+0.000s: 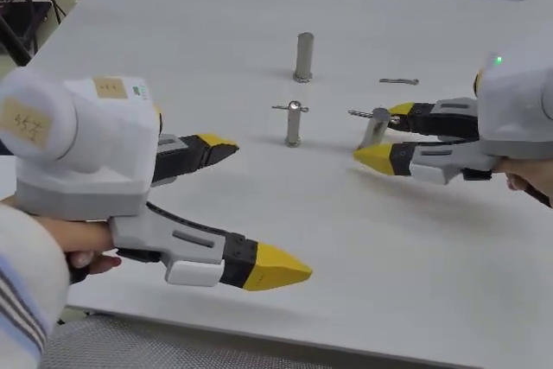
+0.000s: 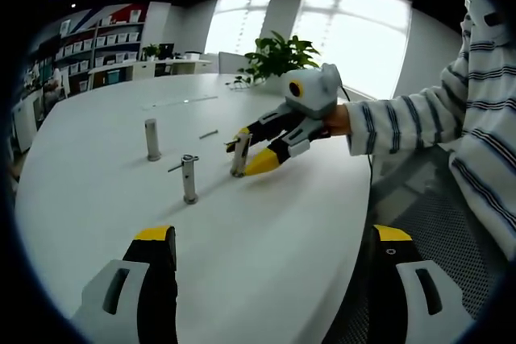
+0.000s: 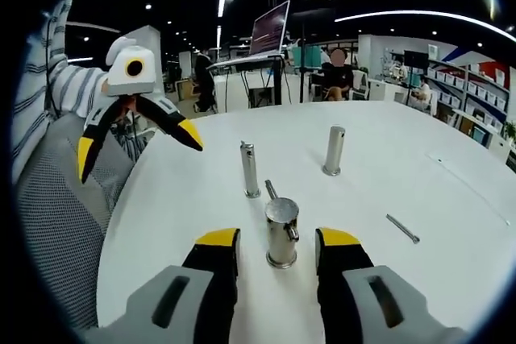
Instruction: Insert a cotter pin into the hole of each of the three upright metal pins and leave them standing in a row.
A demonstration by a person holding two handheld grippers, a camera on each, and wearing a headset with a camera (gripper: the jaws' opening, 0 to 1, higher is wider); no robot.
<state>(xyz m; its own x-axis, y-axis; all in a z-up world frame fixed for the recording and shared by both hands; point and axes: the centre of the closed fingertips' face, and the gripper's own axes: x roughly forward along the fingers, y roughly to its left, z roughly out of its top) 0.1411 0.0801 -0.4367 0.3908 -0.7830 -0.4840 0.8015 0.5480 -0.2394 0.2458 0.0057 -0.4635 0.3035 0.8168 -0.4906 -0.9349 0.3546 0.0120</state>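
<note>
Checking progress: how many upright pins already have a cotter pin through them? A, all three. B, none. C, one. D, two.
D: the middle pin and the third pin, between the fingers of the right gripper, each carry one; the far pin is bare, and a loose cotter pin lies on the table.

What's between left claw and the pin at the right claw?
Yes, in the head view: the middle pin, a cotter pin through its top, stands between the left claw and the right pin.
</note>
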